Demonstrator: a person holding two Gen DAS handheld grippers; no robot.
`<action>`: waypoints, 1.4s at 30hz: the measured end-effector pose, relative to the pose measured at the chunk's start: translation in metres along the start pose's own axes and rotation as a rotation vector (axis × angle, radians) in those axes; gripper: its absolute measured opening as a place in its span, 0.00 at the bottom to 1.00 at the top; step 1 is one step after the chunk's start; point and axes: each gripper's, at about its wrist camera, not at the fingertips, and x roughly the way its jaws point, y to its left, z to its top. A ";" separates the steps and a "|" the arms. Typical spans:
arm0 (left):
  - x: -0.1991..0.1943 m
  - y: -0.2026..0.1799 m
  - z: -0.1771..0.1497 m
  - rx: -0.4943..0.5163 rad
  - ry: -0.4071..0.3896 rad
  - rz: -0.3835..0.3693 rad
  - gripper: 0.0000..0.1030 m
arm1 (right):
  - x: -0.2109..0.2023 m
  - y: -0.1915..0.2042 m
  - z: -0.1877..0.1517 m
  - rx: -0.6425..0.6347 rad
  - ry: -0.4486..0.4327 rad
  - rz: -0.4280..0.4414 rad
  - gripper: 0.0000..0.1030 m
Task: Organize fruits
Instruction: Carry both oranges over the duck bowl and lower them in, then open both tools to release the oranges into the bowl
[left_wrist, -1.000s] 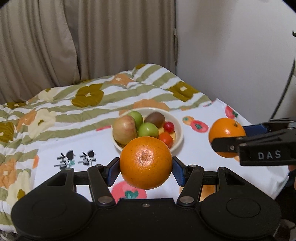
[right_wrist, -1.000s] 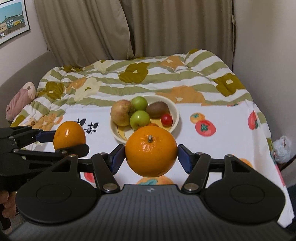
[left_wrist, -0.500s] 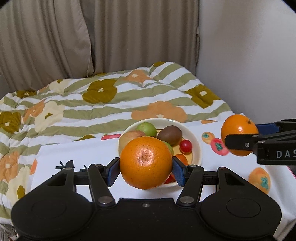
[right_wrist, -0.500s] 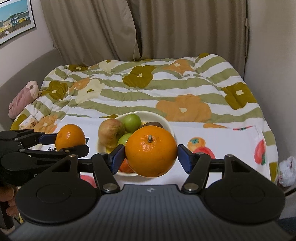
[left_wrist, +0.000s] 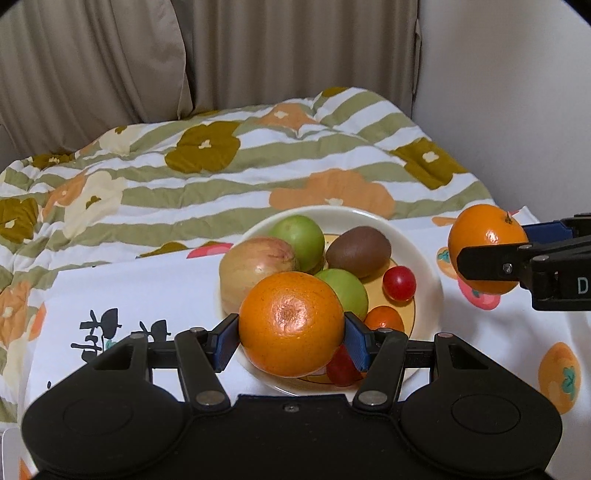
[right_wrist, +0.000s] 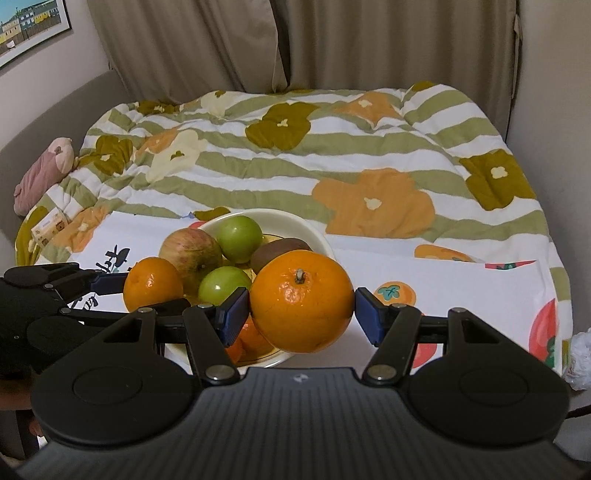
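Note:
My left gripper (left_wrist: 291, 338) is shut on an orange (left_wrist: 291, 323) and holds it above the near rim of a cream bowl (left_wrist: 426, 269). The bowl holds an apple (left_wrist: 255, 264), two green fruits (left_wrist: 300, 236), a kiwi (left_wrist: 357, 251) and cherry tomatoes (left_wrist: 399, 282). My right gripper (right_wrist: 301, 314) is shut on a second orange (right_wrist: 302, 299), above the bowl's (right_wrist: 295, 223) right side. That orange also shows in the left wrist view (left_wrist: 485, 242); the left orange shows in the right wrist view (right_wrist: 152, 282).
The bowl stands on a white cloth (left_wrist: 147, 288) printed with fruit, laid over a striped flowered quilt (right_wrist: 332, 155). Curtains (right_wrist: 332, 44) and a wall lie behind. A pink soft toy (right_wrist: 44, 173) lies at the quilt's left edge.
Both grippers have moved forward and closer to the bowl with their oranges; the oranges now hang over the bowl instead of short of it.

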 end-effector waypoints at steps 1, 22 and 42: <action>0.002 0.000 0.000 -0.001 0.008 0.001 0.62 | 0.002 -0.001 0.000 -0.001 0.003 0.002 0.75; -0.038 0.006 -0.003 -0.014 -0.064 0.019 0.93 | 0.019 0.001 0.008 -0.024 0.019 0.041 0.75; -0.048 0.011 -0.019 -0.075 -0.070 0.074 0.94 | 0.052 0.013 0.005 -0.134 0.019 0.106 0.83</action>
